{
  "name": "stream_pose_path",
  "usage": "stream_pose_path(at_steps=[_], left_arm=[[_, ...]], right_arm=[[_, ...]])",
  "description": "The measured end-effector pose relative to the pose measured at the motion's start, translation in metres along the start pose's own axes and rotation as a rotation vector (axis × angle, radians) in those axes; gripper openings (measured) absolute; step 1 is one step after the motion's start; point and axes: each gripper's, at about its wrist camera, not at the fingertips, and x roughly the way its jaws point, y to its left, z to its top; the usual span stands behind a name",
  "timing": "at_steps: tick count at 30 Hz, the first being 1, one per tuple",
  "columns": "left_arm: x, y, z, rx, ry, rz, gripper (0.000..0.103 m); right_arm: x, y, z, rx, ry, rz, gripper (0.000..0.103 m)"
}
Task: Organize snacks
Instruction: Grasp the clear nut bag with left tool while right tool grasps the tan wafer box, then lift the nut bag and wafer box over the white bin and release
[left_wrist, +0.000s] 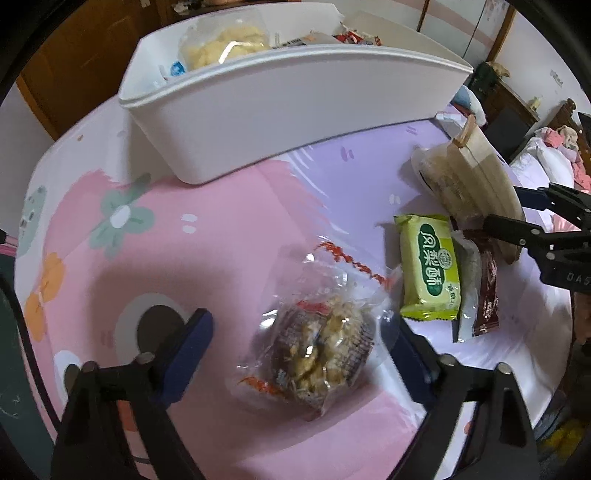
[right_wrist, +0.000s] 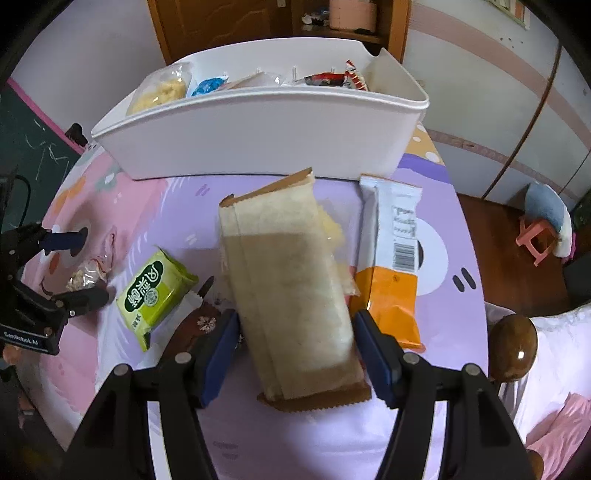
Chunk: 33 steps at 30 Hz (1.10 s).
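Blue-padded left claw (left_wrist: 295, 354) straddles, without yet pinching, a clear crinkly nut-cake packet (left_wrist: 321, 350) on the desk, while the right claw (right_wrist: 295, 354) brackets a long tan paper-wrapped bread pack (right_wrist: 291, 288), apparently ungripped; both need closing, then lifting into the white plastic bin (right_wrist: 258, 136).

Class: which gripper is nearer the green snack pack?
Right. The right gripper straddles the brown paper packet beside the green snack pack; the left gripper is further off.

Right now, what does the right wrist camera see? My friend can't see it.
The right tool sits open around a long tan paper snack packet lying on a pink and purple table. An orange and white packet lies to its right, a green packet to its left, and a white bin with snacks stands behind.
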Motion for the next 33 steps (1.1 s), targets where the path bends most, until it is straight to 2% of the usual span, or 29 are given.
stream_pose_path(at_steps=[2, 4, 5, 6, 9, 10, 12, 20, 24, 29, 33], left_arm=[[0.001, -0.001, 0.002, 0.004, -0.006, 0.007, 0.073], [0.000, -0.005, 0.003, 0.013, -0.021, 0.023, 0.054], [0.000, -0.006, 0.003, 0.011, -0.024, 0.016, 0.053], [-0.002, -0.007, 0.003, 0.009, -0.027, 0.007, 0.045], [-0.010, -0.013, 0.000, 0.014, -0.061, 0.013, 0.041], [-0.013, -0.016, -0.002, 0.017, -0.073, 0.020, 0.036], [-0.021, -0.022, -0.008, 0.023, -0.105, 0.029, 0.031], [-0.049, -0.031, -0.035, -0.074, -0.152, -0.051, 0.031], [-0.067, -0.034, -0.041, -0.090, -0.178, -0.078, 0.031], [-0.112, -0.039, -0.037, -0.068, -0.246, -0.077, 0.031], [-0.165, -0.038, -0.016, -0.049, -0.337, -0.044, 0.031]], right_arm=[[0.000, 0.002, 0.000, -0.008, -0.002, -0.005, 0.064], [0.001, 0.004, 0.001, -0.011, -0.003, -0.004, 0.064], [0.002, 0.004, 0.001, -0.009, -0.001, 0.001, 0.063], [0.002, 0.004, 0.002, -0.006, -0.002, 0.003, 0.059], [0.001, 0.005, 0.000, 0.003, -0.007, 0.014, 0.057], [-0.001, 0.006, -0.002, 0.002, -0.013, 0.015, 0.056], [-0.006, 0.008, -0.005, 0.006, -0.028, 0.021, 0.054], [-0.039, 0.031, -0.018, -0.005, -0.080, 0.109, 0.053], [-0.062, 0.044, -0.022, -0.026, -0.117, 0.144, 0.053], [-0.096, 0.046, -0.015, -0.032, -0.189, 0.185, 0.053], [-0.131, 0.041, 0.000, -0.034, -0.262, 0.202, 0.053]])
